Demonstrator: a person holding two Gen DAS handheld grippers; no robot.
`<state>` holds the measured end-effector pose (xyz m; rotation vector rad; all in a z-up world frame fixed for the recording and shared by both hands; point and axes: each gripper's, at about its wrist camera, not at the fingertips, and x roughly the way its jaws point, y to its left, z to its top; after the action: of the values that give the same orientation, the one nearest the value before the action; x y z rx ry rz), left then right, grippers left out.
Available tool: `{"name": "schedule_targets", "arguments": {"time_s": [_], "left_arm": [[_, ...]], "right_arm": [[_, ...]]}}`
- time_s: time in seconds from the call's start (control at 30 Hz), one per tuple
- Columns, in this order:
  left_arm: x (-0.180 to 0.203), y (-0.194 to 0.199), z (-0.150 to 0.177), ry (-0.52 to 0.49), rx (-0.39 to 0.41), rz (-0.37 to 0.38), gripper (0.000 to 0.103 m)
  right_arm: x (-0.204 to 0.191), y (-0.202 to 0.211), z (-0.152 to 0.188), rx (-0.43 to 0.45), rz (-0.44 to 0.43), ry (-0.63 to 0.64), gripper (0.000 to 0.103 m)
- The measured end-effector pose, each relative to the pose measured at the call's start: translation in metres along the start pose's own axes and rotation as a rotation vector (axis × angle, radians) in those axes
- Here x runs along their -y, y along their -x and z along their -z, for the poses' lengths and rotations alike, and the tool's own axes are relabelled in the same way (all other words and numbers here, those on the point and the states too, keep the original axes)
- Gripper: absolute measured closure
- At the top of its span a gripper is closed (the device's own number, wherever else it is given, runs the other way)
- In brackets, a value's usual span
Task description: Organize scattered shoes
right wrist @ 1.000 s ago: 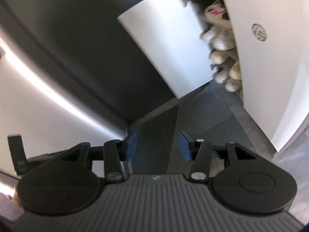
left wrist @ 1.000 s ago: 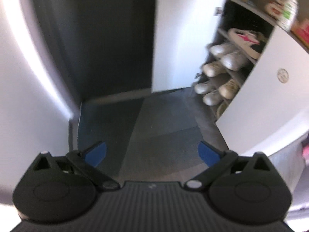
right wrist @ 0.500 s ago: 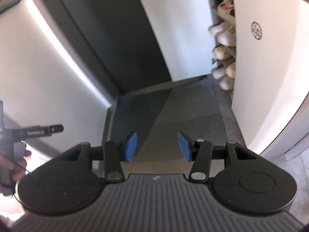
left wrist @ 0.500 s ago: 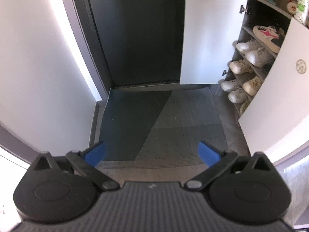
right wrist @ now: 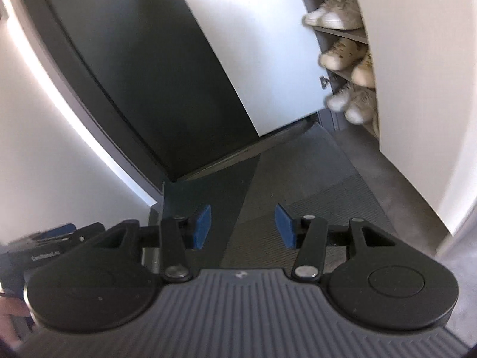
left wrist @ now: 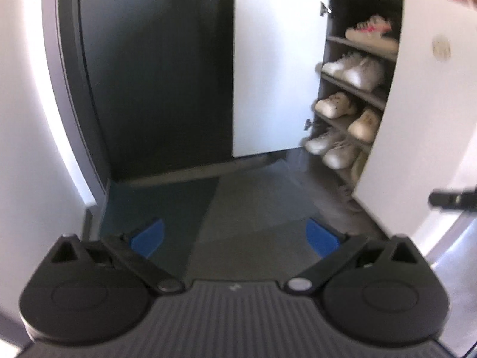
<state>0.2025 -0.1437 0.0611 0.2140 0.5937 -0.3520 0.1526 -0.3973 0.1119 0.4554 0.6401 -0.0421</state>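
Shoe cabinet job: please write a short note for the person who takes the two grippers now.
Left gripper: open, holds nothing, above the floor mat.
Right gripper: open, holds nothing, above the same mat.
Shoes: light-coloured pairs stand on the shelves of the open cabinet, one with pink marks on the top visible shelf. The white cabinet door stands open.
Done: the shoes in view are on shelves; no shoe lies on the mat.
Left: one blurred shape on the floor beside the cabinet may be a shoe; check it, then probably close the door.
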Motion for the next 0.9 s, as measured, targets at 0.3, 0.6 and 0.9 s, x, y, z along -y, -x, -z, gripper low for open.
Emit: {"name": "schedule_targets", "arguments": {"time_s": [0.3, 0.6, 0.9], "left_arm": [[-0.011, -0.034, 0.085, 0.15, -0.196, 0.051, 0.001], [-0.008, 0.052, 0.138, 0.11, -0.127, -0.155, 0.0], [-0.001, 0.094, 0.166, 0.136, -0.132, -0.174, 0.0]], "right_arm": [[0.009, -0.039, 0.081, 0.099, -0.101, 0.114, 0.051], [-0.015, 0.021, 0.132, 0.184, -0.129, 0.134, 0.05], [-0.024, 0.069, 0.171, 0.144, -0.151, 0.132, 0.05]]}}
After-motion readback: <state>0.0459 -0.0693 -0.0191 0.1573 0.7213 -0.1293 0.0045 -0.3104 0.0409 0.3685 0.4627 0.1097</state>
